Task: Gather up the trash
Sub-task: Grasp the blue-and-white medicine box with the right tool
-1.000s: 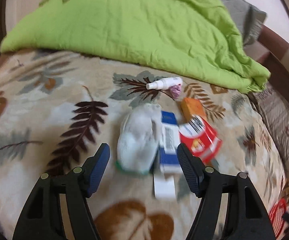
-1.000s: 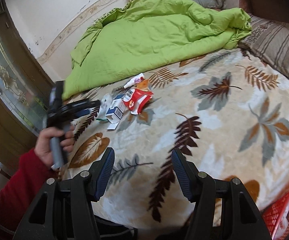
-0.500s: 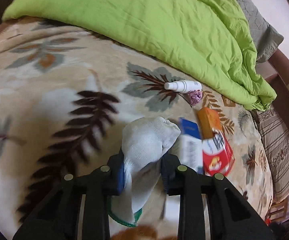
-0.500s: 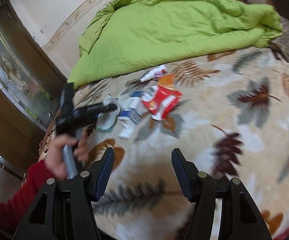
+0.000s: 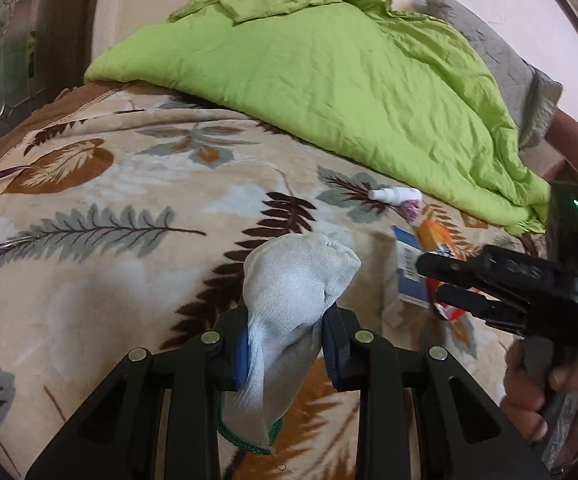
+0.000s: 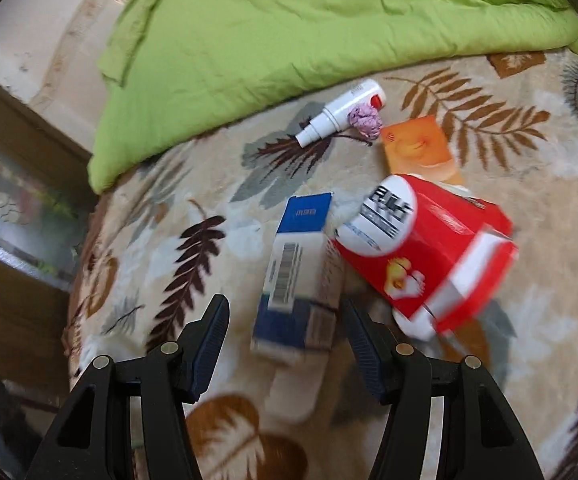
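White knitted fabric, a sock point(image 5: 289, 300) with a green cuff edge, was seen pinched between the fingers of the left gripper point(image 5: 285, 344) in the left wrist view, its toe end standing up and its cuff hanging below the jaws, lifted off the leaf-patterned blanket point(image 5: 129, 208). A green duvet point(image 5: 309, 68) was heaped at the far side of the bed. A white bottle point(image 5: 395, 195) lay near the duvet's edge, and the right gripper point(image 5: 441, 280), held by a hand point(image 5: 553, 392), was seen reaching over the boxes at the right.

In the right wrist view, the right gripper point(image 6: 285, 332) was held wide open, with a blue and white box point(image 6: 299, 272) lying on the blanket between and just ahead of its fingers, untouched. A red package point(image 6: 429, 248) was lying just beside the box, an orange box point(image 6: 421, 148) behind it, and a purple crumpled scrap point(image 6: 365, 120) was touching the white bottle point(image 6: 337, 114).
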